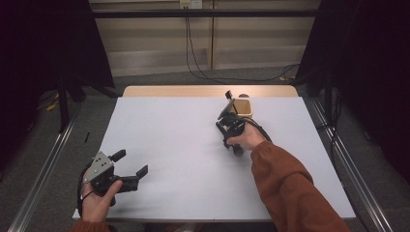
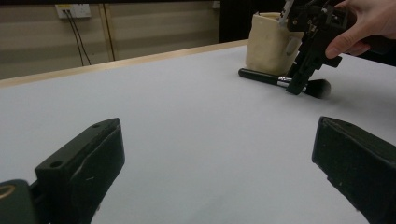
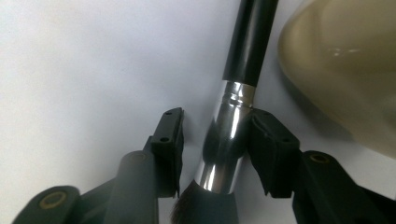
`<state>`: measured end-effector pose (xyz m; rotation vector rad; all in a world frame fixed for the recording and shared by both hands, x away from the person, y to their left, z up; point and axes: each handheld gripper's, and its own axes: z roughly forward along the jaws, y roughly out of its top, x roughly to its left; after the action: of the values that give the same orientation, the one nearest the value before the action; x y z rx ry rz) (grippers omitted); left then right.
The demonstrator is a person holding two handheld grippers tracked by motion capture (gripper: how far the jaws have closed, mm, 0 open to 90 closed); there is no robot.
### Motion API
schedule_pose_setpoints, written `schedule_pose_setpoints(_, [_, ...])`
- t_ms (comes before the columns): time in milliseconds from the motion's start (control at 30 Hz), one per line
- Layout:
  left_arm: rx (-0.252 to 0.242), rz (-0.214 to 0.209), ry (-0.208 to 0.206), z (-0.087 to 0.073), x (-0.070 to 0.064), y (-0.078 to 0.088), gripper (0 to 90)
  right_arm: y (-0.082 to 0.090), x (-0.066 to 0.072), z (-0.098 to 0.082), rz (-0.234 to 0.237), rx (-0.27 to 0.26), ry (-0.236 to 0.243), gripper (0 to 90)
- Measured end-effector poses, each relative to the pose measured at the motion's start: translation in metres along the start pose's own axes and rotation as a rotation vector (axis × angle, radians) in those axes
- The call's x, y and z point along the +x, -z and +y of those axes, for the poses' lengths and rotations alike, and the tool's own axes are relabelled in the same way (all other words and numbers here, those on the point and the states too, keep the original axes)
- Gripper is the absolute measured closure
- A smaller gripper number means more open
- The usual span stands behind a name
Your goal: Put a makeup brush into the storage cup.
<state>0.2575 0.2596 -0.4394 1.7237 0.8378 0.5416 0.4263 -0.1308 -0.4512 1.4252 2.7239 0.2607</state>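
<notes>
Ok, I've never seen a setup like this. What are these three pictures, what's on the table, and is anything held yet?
There is no robot: a person holds a two-jaw tool in each hand. The high view looks down on the white table. The other two pictures come from cameras riding on each tool, looking along its black jaws.

The left hand-held gripper rests near the table's near left corner, jaws wide apart with nothing between them. The right hand-held gripper points down at a makeup brush that lies flat on the table beside a cream cup. Its jaws straddle the brush's silver collar: one pad touches it, while a gap remains at the other. So the brush is bracketed but not yet clamped, and it is on the table.
</notes>
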Motion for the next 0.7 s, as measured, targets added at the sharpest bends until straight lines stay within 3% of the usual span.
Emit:
schedule_pose_setpoints(200, [0.001,0.000,0.000,0.0000,-0.0002,0.0000,2.5,0.0010,-0.0009,-0.0012,-0.002,0.000,0.002,68.5])
schedule_pose_setpoints(700, [0.003,0.003,0.001,-0.0003,0.0000,0.0000,2.4,0.0035,-0.0021,-0.0017,0.012,0.006,0.045,72.1])
